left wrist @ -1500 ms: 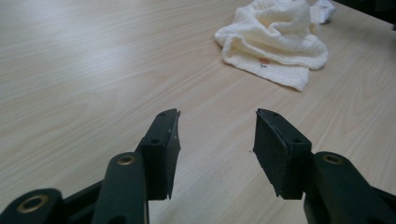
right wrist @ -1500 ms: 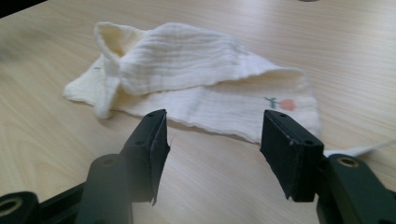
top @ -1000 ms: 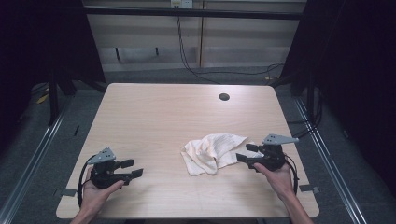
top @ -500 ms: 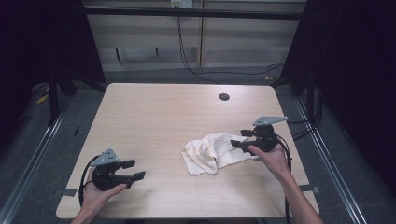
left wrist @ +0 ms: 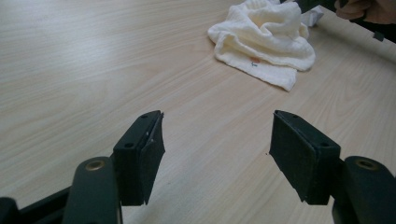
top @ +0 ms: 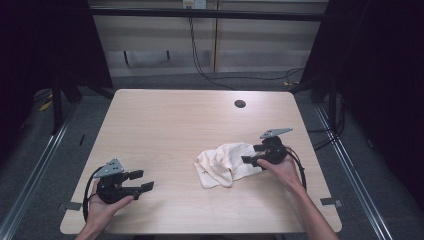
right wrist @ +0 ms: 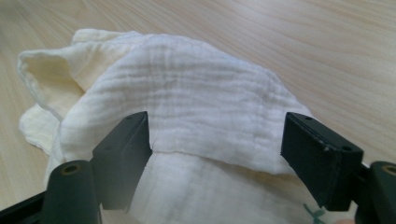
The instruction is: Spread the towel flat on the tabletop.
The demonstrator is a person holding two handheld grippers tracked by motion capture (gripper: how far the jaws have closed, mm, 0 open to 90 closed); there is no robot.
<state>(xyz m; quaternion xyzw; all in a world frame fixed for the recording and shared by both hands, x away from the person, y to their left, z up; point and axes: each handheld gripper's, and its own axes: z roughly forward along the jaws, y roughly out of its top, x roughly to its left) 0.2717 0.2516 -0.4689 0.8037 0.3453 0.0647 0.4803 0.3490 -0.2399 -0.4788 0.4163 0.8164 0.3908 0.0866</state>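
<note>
dark curtains and a grey floor with cables surround your pale wooden table [top: 165, 130], which has a small black round hole [top: 240, 104] near its far edge.

your cream cloth [top: 225, 162] lies crumpled on the right half of the table, nearer the near edge than the far one, well in from the right edge. in the left gripper view it sits bunched in soft folds toward the far side, with a small mark on its lower layer.

your right gripper [top: 253, 154] is at the cloth's right side, with your right hand [top: 280, 167] behind it. its jaws stand wide apart and have just been opening. in the right gripper view a folded edge of the cloth spans the gap between them, the cloth lying under and ahead of the pads; the left pad sits right at the fabric and the right pad just beside it, but nothing is pinched. you have no hold on the cloth.

your left gripper [top: 141, 181] is close to the near left corner of the table, in your left hand [top: 107, 200], well apart from the cloth. its jaws are wide open over bare wood with nothing between them.
</note>
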